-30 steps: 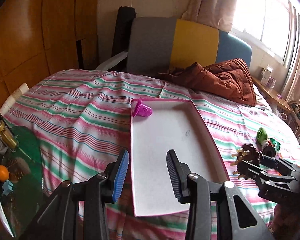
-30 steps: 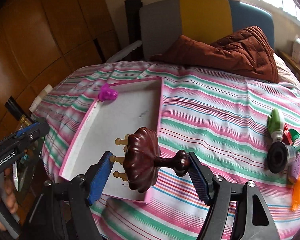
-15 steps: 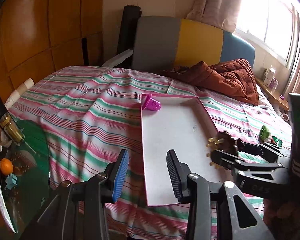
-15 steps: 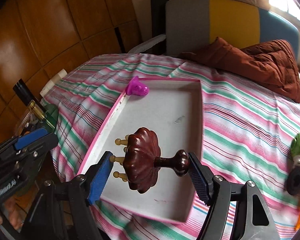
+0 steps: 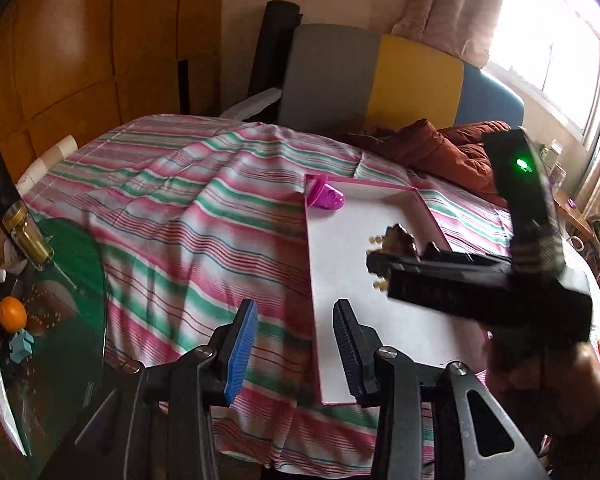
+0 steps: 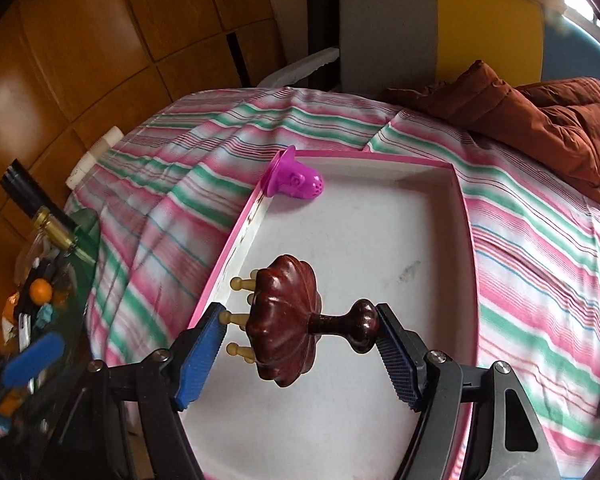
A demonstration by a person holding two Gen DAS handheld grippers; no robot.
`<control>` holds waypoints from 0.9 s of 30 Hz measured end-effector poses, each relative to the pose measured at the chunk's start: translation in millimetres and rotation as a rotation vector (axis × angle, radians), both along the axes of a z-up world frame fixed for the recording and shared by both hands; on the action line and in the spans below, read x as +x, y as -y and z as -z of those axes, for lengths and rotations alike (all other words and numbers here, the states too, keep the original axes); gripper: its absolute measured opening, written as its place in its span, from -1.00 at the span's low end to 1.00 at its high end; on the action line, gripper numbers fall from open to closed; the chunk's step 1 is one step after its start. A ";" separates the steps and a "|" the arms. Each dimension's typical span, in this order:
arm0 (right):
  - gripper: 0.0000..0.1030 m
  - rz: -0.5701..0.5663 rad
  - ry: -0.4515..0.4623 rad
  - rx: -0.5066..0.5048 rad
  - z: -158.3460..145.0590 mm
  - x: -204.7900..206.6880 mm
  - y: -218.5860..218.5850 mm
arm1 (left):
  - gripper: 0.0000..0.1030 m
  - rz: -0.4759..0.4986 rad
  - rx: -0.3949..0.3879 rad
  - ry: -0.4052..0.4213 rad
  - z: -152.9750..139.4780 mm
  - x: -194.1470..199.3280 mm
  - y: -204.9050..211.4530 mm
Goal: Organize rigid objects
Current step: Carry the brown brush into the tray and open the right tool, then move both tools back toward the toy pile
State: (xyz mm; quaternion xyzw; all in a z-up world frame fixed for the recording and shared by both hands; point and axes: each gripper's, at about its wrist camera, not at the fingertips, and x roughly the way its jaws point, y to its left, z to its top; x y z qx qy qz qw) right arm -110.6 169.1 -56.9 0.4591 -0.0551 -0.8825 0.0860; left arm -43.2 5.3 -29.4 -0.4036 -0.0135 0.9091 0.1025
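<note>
Your right jaws stay clamped on the wooden massager, pegs against one pad and knob against the other. A second ago it hung beside the tray's near right corner; now you've carried it over the tray's near left part, so releasing looks next. Left jaws hang part open, empty, above the bed. Farther off, the purple toy sits in the far left corner.

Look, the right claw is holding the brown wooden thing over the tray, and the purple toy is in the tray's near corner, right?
Not quite. The right claw does hold the brown wooden thing over the tray, but the purple toy lies in the tray's far left corner, not the near one. The right wrist view shows this.
</note>
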 end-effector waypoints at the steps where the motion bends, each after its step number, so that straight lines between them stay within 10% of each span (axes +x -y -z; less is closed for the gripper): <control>1: 0.44 0.003 0.004 -0.006 1.0 -4.9 0.8 | -0.24 -0.004 0.001 0.002 0.7 -1.3 1.8; 10: 0.50 0.018 0.022 -0.037 7.1 -35.3 5.7 | -0.24 -0.028 0.000 0.023 7.5 -10.2 11.7; 27: 0.72 0.070 -0.072 -0.018 -15.1 31.4 -24.8 | -0.23 0.003 -0.004 0.000 -1.7 -1.6 0.6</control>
